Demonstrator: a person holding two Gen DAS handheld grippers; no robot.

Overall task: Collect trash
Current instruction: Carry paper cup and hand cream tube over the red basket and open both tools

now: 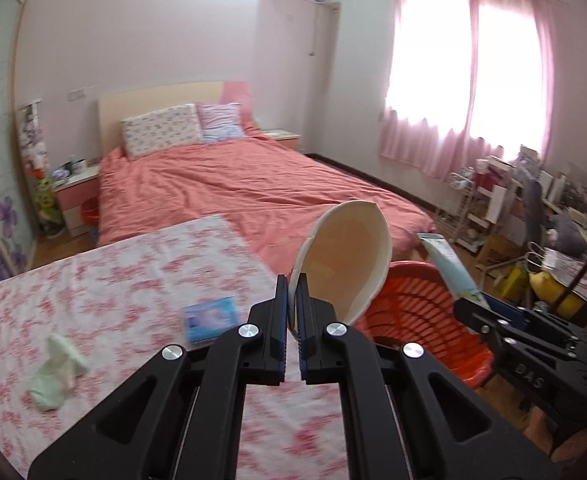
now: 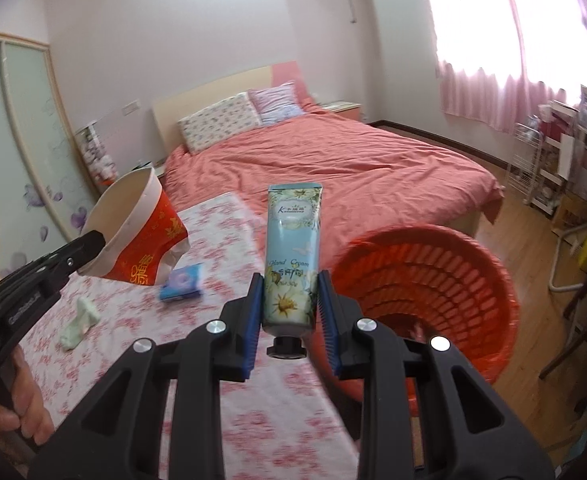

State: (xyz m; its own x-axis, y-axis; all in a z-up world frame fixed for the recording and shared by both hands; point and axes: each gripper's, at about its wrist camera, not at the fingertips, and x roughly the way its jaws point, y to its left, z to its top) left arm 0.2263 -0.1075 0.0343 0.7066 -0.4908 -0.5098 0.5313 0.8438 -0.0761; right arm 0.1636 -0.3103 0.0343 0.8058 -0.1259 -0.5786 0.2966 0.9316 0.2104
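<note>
- Left hand-held gripper point(image 1: 292, 312) pinches the rim of a paper cup point(image 1: 349, 256), held above the desk point(image 1: 113, 280).
- Right hand-held gripper point(image 2: 289, 300) clamps a hand cream tube point(image 2: 291, 256) beside the orange basket point(image 2: 433, 280).

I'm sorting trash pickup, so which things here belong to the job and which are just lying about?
Job: crushed red-and-white paper cup in left gripper; pale blue hand cream tube in right gripper; orange plastic basket.

Lying about: blue tissue packet; crumpled pale green cloth.
</note>
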